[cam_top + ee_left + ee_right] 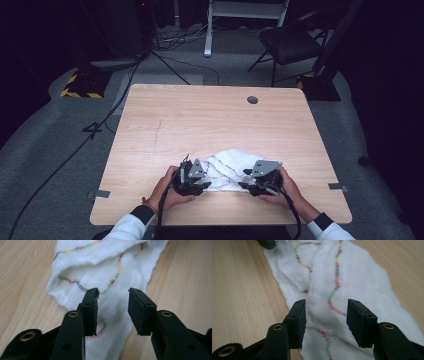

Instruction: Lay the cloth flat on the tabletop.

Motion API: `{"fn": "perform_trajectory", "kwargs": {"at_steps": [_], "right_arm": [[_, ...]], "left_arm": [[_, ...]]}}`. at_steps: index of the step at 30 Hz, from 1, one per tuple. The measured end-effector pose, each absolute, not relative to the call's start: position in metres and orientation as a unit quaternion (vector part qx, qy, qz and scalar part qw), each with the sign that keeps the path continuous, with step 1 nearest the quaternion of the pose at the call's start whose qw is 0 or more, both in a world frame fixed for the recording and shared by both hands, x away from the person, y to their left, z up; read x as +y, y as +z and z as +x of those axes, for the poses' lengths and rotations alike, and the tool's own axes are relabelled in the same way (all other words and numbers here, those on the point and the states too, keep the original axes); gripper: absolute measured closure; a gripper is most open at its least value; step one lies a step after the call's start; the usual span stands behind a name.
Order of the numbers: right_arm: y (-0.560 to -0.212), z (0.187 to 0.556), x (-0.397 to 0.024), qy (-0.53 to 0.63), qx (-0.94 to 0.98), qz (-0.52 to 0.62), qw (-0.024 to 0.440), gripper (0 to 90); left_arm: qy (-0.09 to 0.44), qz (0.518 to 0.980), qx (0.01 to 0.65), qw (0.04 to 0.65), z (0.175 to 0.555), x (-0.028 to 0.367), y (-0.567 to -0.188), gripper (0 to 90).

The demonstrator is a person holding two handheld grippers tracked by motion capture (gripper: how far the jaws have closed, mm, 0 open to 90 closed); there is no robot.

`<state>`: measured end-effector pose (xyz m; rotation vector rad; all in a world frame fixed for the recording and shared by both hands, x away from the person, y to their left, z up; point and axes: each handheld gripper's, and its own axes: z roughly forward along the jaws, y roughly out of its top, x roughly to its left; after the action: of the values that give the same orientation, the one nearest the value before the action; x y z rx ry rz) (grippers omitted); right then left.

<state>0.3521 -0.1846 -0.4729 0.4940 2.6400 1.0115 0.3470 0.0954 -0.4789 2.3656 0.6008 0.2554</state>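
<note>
A white cloth (227, 167) with wavy multicoloured stitching lies crumpled on the wooden table (210, 120), near its front edge. My left gripper (200, 186) sits at the cloth's left end, held by a hand. In the left gripper view the cloth (105, 272) lies under my left gripper (113, 295), whose jaws stand apart and do not pinch it. My right gripper (248, 184) is at the cloth's right end. In the right gripper view my right gripper (325, 307) stands open over the cloth (342, 285), with the fabric below the gap.
A round cable hole (252, 99) sits near the table's far right edge. Behind the table are a black chair (292, 42), a white desk frame (210, 30) and cables (100, 125) on the grey carpet. Tape tabs (101, 194) mark the table's sides.
</note>
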Motion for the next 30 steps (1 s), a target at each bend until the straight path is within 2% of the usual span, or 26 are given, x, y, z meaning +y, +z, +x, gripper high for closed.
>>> {"fn": "perform_trajectory", "kwargs": {"at_steps": [1, 3, 4, 8, 9, 11, 16, 22, 30], "right_arm": [[-0.478, 0.353, -0.180, 0.338, 0.915, 0.171, 0.136, 52.8], [-0.480, 0.355, -0.179, 0.333, 0.917, 0.172, 0.139, 54.8], [-0.481, 0.357, -0.178, 0.330, 0.917, 0.178, 0.137, 57.3], [-0.484, 0.360, -0.179, 0.319, 0.919, 0.173, 0.151, 77.2], [-0.484, 0.360, -0.179, 0.319, 0.919, 0.173, 0.151, 77.2], [-0.478, 0.359, -0.183, 0.328, 0.914, 0.178, 0.160, 83.7], [-0.461, 0.360, -0.193, 0.351, 0.899, 0.191, 0.177, 84.7], [-0.426, 0.373, -0.213, 0.394, 0.858, 0.243, 0.221, 85.1], [-0.407, 0.399, -0.230, 0.418, 0.832, 0.277, 0.239, 85.1]], "left_arm": [[0.091, 0.907, 0.239, 0.334, 0.352, 0.098, -0.482, 66.4], [0.087, 0.908, 0.237, 0.334, 0.354, 0.099, -0.483, 68.1], [0.086, 0.910, 0.234, 0.332, 0.355, 0.099, -0.484, 71.8], [0.089, 0.915, 0.222, 0.326, 0.358, 0.099, -0.485, 83.9], [0.089, 0.915, 0.220, 0.326, 0.358, 0.100, -0.484, 83.9], [0.095, 0.913, 0.217, 0.333, 0.358, 0.102, -0.480, 85.7], [0.121, 0.893, 0.227, 0.369, 0.357, 0.115, -0.462, 86.0], [0.153, 0.869, 0.253, 0.396, 0.372, 0.134, -0.441, 86.3], [0.173, 0.858, 0.266, 0.405, 0.399, 0.147, -0.431, 86.5]]}}
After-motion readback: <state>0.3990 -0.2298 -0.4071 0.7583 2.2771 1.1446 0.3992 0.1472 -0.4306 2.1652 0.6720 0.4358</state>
